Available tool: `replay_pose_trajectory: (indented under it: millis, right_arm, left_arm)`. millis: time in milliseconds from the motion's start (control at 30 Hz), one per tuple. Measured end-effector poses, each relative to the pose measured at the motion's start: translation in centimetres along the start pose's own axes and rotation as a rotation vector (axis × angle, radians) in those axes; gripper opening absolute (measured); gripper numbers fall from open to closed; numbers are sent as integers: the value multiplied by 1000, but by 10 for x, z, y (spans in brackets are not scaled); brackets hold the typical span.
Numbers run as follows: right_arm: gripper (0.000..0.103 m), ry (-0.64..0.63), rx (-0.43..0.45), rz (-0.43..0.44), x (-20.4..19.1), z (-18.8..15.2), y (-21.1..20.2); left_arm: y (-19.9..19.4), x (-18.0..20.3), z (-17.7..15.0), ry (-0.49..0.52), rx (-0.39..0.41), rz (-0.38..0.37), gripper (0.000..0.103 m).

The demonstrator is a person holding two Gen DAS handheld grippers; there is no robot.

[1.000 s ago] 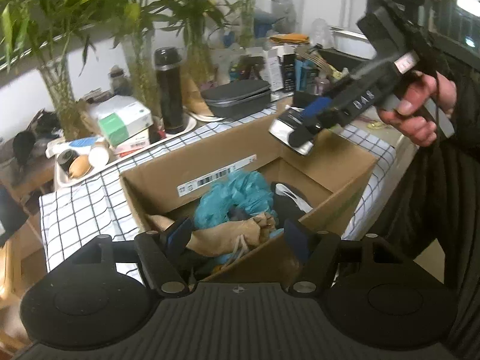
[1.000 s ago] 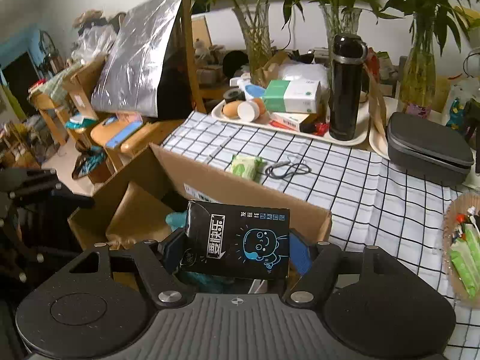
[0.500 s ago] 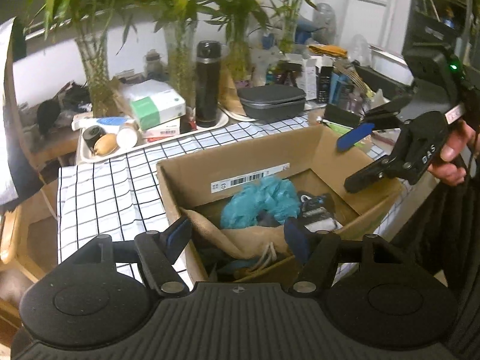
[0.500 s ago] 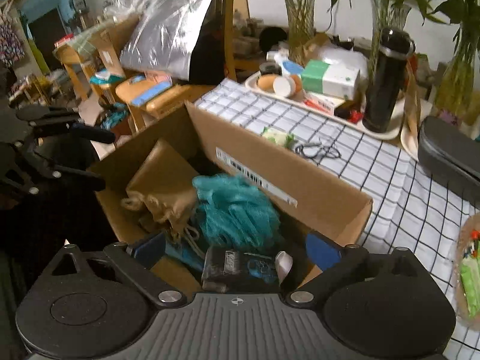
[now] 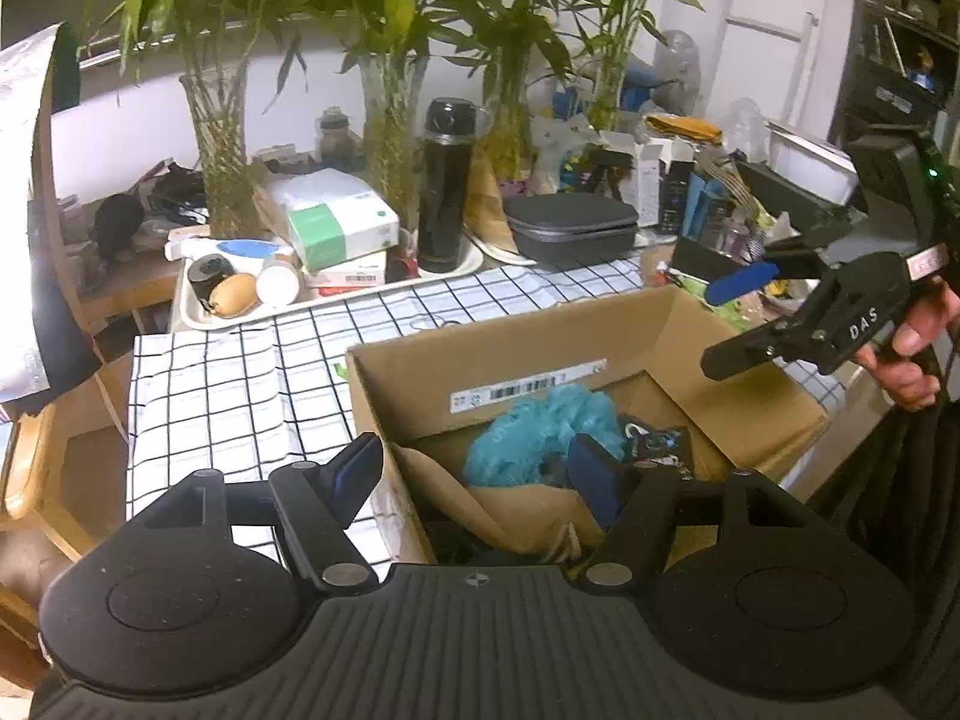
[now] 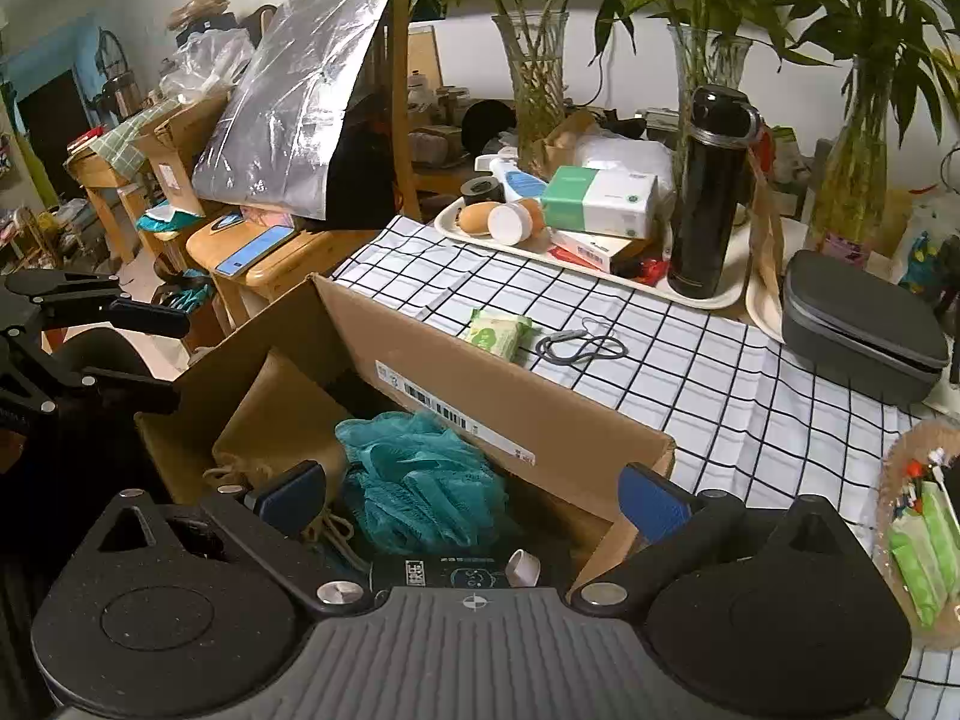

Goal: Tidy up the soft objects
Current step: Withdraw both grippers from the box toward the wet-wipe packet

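Mesh sponge (image 6: pixel 420 480) in cardboard box (image 6: pixel 480 384), wipes pack (image 6: pixel 498 333) behind

Your table (image 6: pixel 708 384): checked cloth, cluttered. White wall (image 6: pixel 636 54) behind glass vases (image 6: pixel 534 84) of green plants. Wooden side tables (image 6: pixel 264 264) on picture-left, silver foil sheet (image 6: pixel 294 114) leaning. Dim room, bright patch on wall.

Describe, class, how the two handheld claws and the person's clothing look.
Both claws are matte black with ribbed bodies, round side discs and blue pads. From the left wrist view, the right claw carries white "DAS" lettering, a small label and a green light. The left claw looks the same up close. The sleeve is dark.
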State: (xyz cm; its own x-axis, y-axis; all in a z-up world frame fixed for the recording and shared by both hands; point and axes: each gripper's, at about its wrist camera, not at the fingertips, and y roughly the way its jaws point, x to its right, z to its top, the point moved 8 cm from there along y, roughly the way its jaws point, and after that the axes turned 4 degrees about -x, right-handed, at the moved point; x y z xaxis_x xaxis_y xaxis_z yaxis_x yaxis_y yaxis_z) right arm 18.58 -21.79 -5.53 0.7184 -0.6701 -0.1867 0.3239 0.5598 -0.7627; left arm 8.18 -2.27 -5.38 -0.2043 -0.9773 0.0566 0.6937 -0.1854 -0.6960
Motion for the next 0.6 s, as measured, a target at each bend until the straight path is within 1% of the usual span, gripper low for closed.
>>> replay_pose_trajectory:
  millis: [400,600]
  right_arm:
    - [103,38,20,-41,10,2,-1]
    - [103,46,33,-43,11,4,-2]
  left_arm:
    - [-1,-6,5,-20,19,24,71]
    - [-1,-9,7,-47,38,23,79]
